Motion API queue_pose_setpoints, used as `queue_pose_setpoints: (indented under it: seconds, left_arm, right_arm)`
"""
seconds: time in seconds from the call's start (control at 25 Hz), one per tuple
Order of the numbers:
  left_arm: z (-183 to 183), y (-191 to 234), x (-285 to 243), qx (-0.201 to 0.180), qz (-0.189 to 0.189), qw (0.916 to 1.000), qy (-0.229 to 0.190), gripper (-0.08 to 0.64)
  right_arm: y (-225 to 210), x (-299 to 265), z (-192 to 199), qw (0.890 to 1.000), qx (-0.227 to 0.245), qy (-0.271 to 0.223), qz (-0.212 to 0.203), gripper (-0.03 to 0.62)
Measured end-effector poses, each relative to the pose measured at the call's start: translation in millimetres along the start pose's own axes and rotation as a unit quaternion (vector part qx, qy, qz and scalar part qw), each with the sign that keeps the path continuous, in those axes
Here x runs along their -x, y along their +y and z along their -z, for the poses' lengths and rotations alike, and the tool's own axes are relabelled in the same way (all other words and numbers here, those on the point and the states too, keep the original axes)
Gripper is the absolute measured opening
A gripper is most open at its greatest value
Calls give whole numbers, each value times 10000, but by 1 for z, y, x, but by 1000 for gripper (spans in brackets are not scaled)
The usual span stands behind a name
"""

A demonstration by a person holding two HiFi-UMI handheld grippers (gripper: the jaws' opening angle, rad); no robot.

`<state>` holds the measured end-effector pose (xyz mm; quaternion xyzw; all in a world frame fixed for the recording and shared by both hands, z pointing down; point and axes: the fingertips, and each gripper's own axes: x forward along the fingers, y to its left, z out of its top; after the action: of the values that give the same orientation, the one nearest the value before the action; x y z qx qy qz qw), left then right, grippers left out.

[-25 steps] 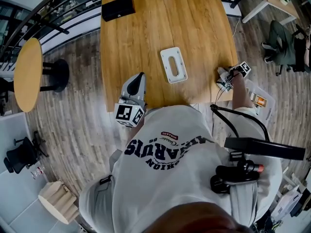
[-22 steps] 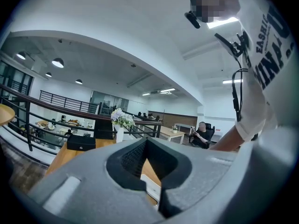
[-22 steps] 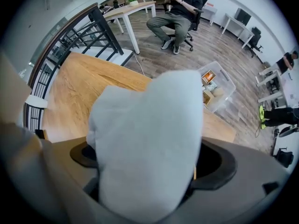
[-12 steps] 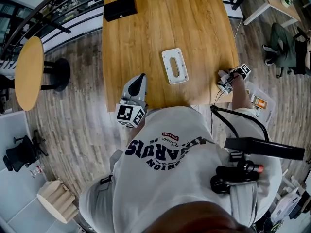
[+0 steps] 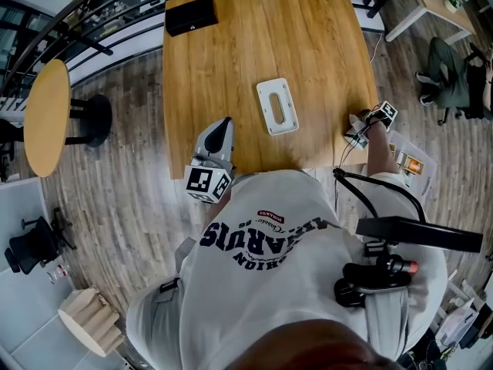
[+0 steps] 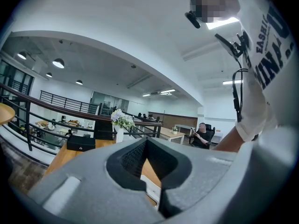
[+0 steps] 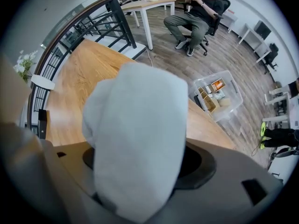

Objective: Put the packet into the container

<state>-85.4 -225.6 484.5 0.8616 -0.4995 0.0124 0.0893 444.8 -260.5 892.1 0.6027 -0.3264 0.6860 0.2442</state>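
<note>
The left gripper (image 5: 223, 126) is held roughly level in front of the body, its jaws brought together at the tips with nothing between them. The right gripper (image 5: 355, 132) is pointed straight down below a bare forearm (image 5: 377, 151). Its jaws have just been closing and are pressed on a white packet (image 7: 135, 139).

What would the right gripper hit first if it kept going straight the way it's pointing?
Probably the wooden table near its right edge: the right gripper points straight down there, and its jaws have just been closing on the white packet between them.
</note>
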Motion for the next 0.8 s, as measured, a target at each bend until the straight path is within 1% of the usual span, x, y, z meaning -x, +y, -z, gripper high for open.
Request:
queue_pose_setpoints:
  seconds: [0.12,0.2,0.4,0.48,0.6,0.8]
  left_arm:
    - [1,0,1,15,-14,10000,-8,-3]
    - [2,-1,3,23,-20,10000,-18,-3]
    - [5,-1,5,29,-17,10000,-40,-3]
    - [5,-1,5,33,-9,10000,-48,-3]
    - [5,-4,5,31,27,10000,-60,-3]
    - [3,-11,7,23,107,9999,-115,-3]
  right_arm:
    - [-1,3,-1,10000,-4,-92,37,351]
    - [-2,3,3,10000,-10,-29,47,350]
    - [4,2,2,9997,236,-9,-79,347]
    - [11,4,-1,9988,457,-7,-156,347]
    - [26,12,-4,9951,955,-17,-236,347]
    - [59,42,-3,9829,1819,-66,-283,347]
